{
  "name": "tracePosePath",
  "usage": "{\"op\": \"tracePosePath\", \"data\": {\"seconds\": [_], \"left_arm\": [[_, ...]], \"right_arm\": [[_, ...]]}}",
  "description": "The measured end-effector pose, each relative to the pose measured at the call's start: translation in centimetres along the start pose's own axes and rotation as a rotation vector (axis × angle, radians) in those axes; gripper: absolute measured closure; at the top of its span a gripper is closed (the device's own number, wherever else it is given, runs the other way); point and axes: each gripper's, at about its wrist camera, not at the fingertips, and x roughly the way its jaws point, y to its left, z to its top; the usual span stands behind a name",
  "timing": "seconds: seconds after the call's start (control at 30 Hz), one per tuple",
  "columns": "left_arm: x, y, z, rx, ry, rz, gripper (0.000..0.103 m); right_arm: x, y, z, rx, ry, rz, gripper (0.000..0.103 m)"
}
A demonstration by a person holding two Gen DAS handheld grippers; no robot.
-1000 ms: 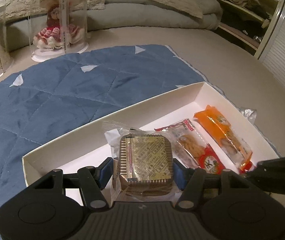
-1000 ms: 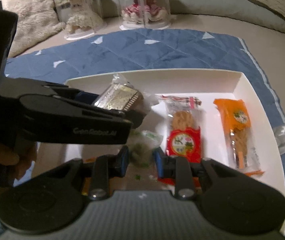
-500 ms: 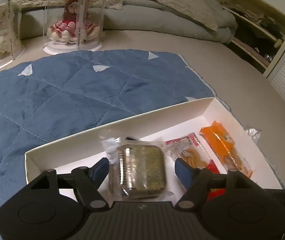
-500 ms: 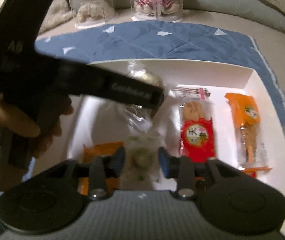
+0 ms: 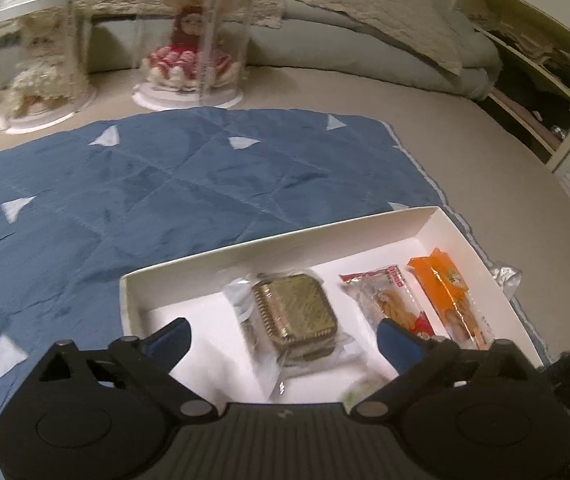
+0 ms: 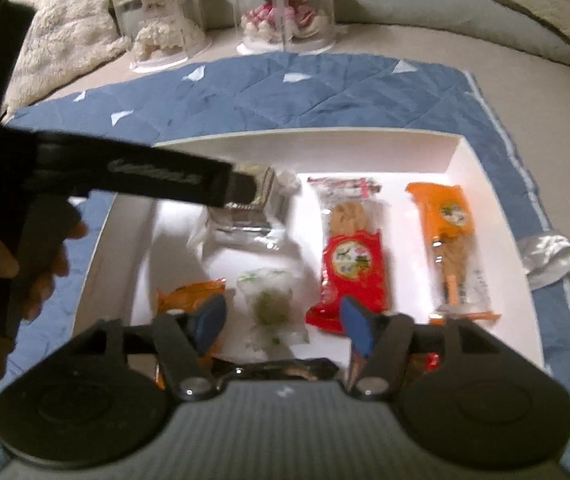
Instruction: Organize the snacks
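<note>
Two snacks lie freshly set down in the shallow white cardboard box [image 6: 459, 160]: the square gold-patterned cake in clear wrap [image 5: 295, 312], resting flat near the far edge toward the left side, and the small clear packet with a green sweet inside [image 6: 271, 302], lying nearer the front edge. Both sit apart from their neighbours, which reads as a deliberate sorting into rows, since the red-and-clear biscuit packet [image 6: 351, 256] and the orange-topped stick packet [image 6: 451, 240] already lie lengthwise side by side toward the right edge, and an orange wrapper [image 6: 189, 294] occupies the front left corner. The left gripper [image 5: 285, 338] has its blue-padded jaws opening wide; the gold cake lies between and just beyond the fingertips, with clear gaps on either side, so nothing is pinched. The right gripper [image 6: 283, 322] is likewise opening, its pads standing off either side of the green packet without pressing it. A hand [image 6: 17, 264] holds the left tool's handle at the box's left edge. Under the box spreads a blue quilted mat with pale triangles [image 5: 165, 184]; two dolls in clear cylindrical cases [image 5: 195, 44] stand well beyond it.
</note>
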Motion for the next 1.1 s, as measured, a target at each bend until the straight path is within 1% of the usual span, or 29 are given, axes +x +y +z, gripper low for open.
{"op": "tracePosePath", "data": {"seconds": [0.1, 0.23, 0.27, 0.4, 0.53, 0.63, 0.73, 0.8, 0.87, 0.93, 1.1], "left_arm": [[-1.6, 0.4, -0.2, -0.026, -0.001, 0.006, 0.000], [-4.1, 0.7, -0.9, -0.037, -0.016, 0.033, 0.000], [-4.7, 0.7, -1.1, -0.036, -0.020, 0.040, 0.000], [-7.6, 0.6, -1.8, -0.033, -0.037, 0.098, 0.000], [-11.2, 0.4, -2.7, -0.053, -0.078, 0.114, 0.000], [-13.9, 0.0, -3.6, -0.062, -0.105, 0.129, 0.000], [-16.6, -0.8, -4.7, -0.059, -0.120, 0.146, 0.000], [-18.5, -1.6, -5.6, -0.052, -0.140, 0.186, 0.000], [-20.4, -2.6, -6.6, -0.025, -0.158, 0.247, 0.000], [-22.1, -3.2, -7.7, -0.007, -0.180, 0.279, 0.000], [-25.8, -3.8, -10.5, -0.046, -0.227, 0.289, 0.000]], "right_arm": [[-0.8, -0.5, -0.1, 0.016, -0.028, -0.026, 0.016], [-1.9, -1.6, -0.4, 0.050, -0.065, -0.062, 0.002], [-2.3, -1.9, -0.5, 0.062, -0.077, -0.072, 0.000], [-3.8, -2.9, -0.6, 0.102, -0.120, -0.102, 0.000], [-5.4, -3.1, -0.8, 0.116, -0.162, -0.102, 0.000], [-7.4, -2.6, -1.2, 0.101, -0.207, -0.107, 0.000], [-9.5, -2.5, -1.8, 0.100, -0.252, -0.088, 0.000], [-10.9, -2.2, -2.3, 0.100, -0.277, -0.079, 0.000], [-12.4, -1.8, -2.8, 0.090, -0.297, -0.081, 0.000], [-13.7, -1.4, -3.7, 0.078, -0.316, -0.080, 0.000], [-16.6, -0.3, -5.8, 0.041, -0.355, -0.083, 0.000]]}}
